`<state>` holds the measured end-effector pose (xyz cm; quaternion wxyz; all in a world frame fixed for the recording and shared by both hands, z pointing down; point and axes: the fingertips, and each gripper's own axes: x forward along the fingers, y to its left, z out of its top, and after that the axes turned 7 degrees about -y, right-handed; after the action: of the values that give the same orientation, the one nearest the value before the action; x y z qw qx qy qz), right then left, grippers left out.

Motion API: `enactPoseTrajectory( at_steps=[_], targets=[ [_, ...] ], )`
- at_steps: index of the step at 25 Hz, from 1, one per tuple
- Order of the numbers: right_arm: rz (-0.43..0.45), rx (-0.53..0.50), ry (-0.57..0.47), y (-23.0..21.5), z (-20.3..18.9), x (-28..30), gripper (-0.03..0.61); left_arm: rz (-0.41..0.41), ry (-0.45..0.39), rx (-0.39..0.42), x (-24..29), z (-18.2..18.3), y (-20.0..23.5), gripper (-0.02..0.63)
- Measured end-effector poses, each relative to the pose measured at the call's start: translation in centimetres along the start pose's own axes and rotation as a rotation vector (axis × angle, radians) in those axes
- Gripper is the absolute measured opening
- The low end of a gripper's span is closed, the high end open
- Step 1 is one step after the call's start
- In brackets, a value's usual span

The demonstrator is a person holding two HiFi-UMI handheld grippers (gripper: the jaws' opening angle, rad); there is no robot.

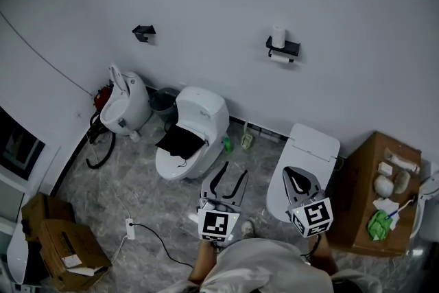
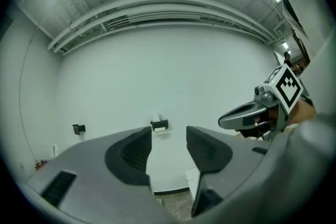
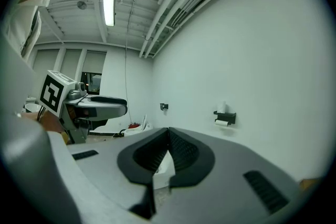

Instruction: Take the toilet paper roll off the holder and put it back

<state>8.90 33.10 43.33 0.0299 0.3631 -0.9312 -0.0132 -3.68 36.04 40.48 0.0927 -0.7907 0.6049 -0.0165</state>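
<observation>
Toilet paper roll [image 1: 280, 59] sits on the wall holder [image 1: 288, 49], axis along the wall, well ahead. Left gripper [image 1: 236, 169] jaws slightly spread, empty, aimed straight at it. Right gripper [image 1: 291, 175] jaws pressed together, holder to their right.

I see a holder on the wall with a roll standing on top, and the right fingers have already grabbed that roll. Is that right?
Not quite. The holder is on the wall with a roll standing on top, but the right gripper has not grabbed it. It is shut on nothing and far from the wall, as the right gripper view shows.
</observation>
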Motion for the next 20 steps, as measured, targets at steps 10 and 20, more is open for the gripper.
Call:
enactPoseTrajectory(
  at_steps=[10, 20],
  targets=[
    [-0.053, -0.016, 0.035, 0.3, -0.6, 4.5, -0.003, -0.039, -0.016, -0.027, 2.5, -1.7, 4.7, 0.212],
    [-0.05, -0.024, 0.031, -0.3, -0.8, 8.2, -0.003, -0.032, -0.028, -0.025, 4.3, -2.5, 7.3, 0.209]
  ],
)
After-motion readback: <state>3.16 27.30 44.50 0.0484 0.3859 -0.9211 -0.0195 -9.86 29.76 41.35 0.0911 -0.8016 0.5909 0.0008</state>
